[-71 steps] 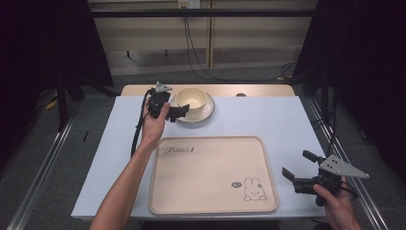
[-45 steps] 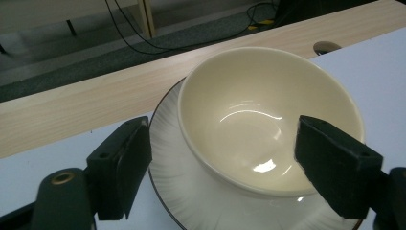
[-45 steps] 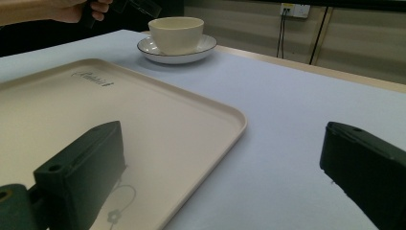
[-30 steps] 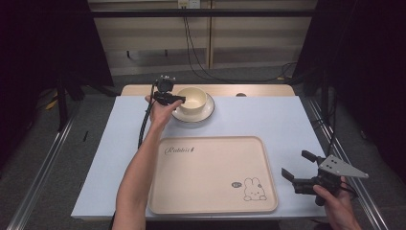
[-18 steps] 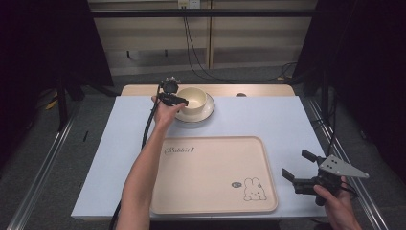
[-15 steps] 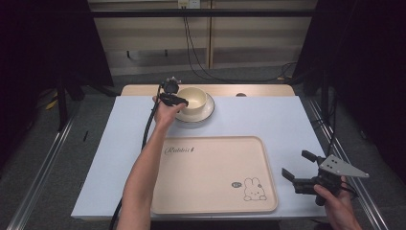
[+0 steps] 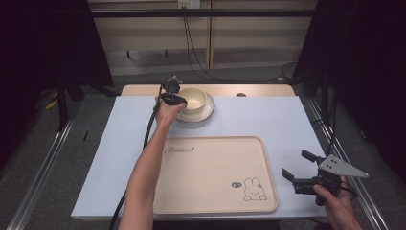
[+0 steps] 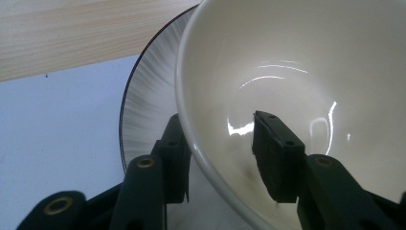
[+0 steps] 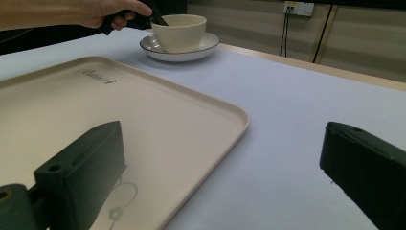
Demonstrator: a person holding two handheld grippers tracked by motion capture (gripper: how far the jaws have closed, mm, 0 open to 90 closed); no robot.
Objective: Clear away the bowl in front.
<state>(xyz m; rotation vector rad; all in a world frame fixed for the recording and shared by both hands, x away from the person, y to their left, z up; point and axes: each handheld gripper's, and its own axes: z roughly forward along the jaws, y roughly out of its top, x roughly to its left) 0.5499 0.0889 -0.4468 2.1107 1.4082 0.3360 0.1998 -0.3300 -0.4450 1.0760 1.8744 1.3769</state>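
**Left gripper straddles the bowl's rim; right gripper waits by the tray**

Nearest the person, at the right front corner of the table, the right gripper is held in the right hand just off the tray's right edge. Its jaws stand wide apart with nothing between them, pointing left and slightly away across the table; in the right gripper view they frame the tray's corner and bare cloth.

The cream tray lies flat on the pale blue tablecloth, in the near middle of the table. Its long axis runs left to right. A rabbit drawing sits near its front right corner, and a line of script near its far left corner.

Beyond the tray, the left forearm reaches up the table's left-centre. The left hand holds the left gripper at the near-left side of the bowl.

The cream bowl stands upright, mouth up, on a dark-rimmed saucer at the far middle of the table, just before the bare wooden strip along the far edge. In the left gripper view one jaw is inside the bowl and the other outside, against the wall, so the rim passes between them. A gap shows beside the inner jaw; I cannot tell whether the jaws have clamped.
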